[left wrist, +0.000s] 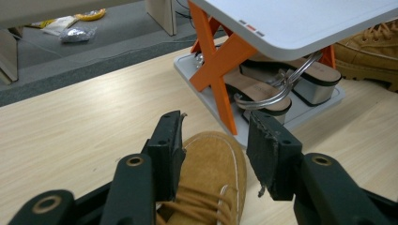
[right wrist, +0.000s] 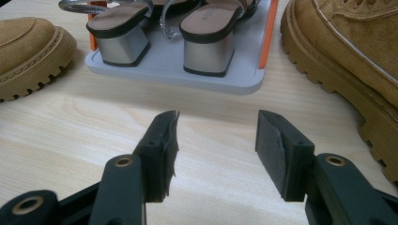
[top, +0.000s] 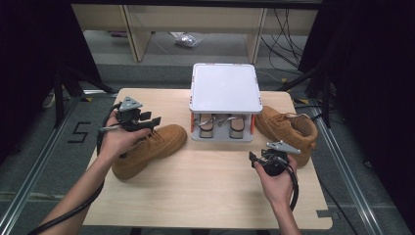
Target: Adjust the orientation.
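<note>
The left gripper [left wrist: 213, 140] hangs spread over the tan suede lace-up boot [top: 149, 147] on the pale wooden table [top: 205, 191], pinching nothing. The right gripper [right wrist: 216, 140], jaws also apart, faces the small grey two-tier shoe rack [top: 225, 88]

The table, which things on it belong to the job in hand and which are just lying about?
In the job:
left boot, under the left gripper
right boot
shoe rack
right gripper

Lying about:
sandals on the rack's bottom shelf
foil bag on the floor
cables
</note>
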The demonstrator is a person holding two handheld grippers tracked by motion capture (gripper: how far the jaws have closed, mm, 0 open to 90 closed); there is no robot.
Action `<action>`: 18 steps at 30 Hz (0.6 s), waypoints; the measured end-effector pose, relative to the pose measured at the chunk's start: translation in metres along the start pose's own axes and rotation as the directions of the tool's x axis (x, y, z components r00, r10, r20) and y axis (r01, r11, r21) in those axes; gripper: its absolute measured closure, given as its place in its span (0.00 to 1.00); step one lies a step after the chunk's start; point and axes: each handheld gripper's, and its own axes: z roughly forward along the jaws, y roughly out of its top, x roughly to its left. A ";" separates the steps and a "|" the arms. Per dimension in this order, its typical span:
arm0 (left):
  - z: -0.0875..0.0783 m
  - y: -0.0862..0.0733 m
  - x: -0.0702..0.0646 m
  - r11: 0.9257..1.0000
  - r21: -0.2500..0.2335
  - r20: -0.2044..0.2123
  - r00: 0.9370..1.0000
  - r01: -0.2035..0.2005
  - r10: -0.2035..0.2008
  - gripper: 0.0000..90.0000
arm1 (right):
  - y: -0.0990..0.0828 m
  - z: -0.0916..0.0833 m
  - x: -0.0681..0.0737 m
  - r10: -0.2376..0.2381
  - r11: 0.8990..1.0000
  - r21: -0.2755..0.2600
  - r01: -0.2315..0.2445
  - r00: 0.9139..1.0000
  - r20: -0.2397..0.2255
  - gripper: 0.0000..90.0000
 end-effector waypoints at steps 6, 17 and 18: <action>-0.008 -0.009 0.011 1.000 0.009 -0.024 1.000 0.008 -0.008 0.61 | -0.002 0.004 0.000 0.004 1.000 -0.008 -0.004 1.000 -0.017 0.55; -0.041 -0.023 0.046 0.999 0.043 -0.094 0.995 0.026 -0.022 0.61 | -0.004 0.005 0.002 0.001 1.000 0.012 -0.001 1.000 -0.016 0.55; -0.043 -0.025 0.049 0.998 0.044 -0.097 0.995 0.032 -0.028 0.61 | -0.004 0.005 0.002 0.004 1.000 0.015 -0.004 1.000 -0.021 0.55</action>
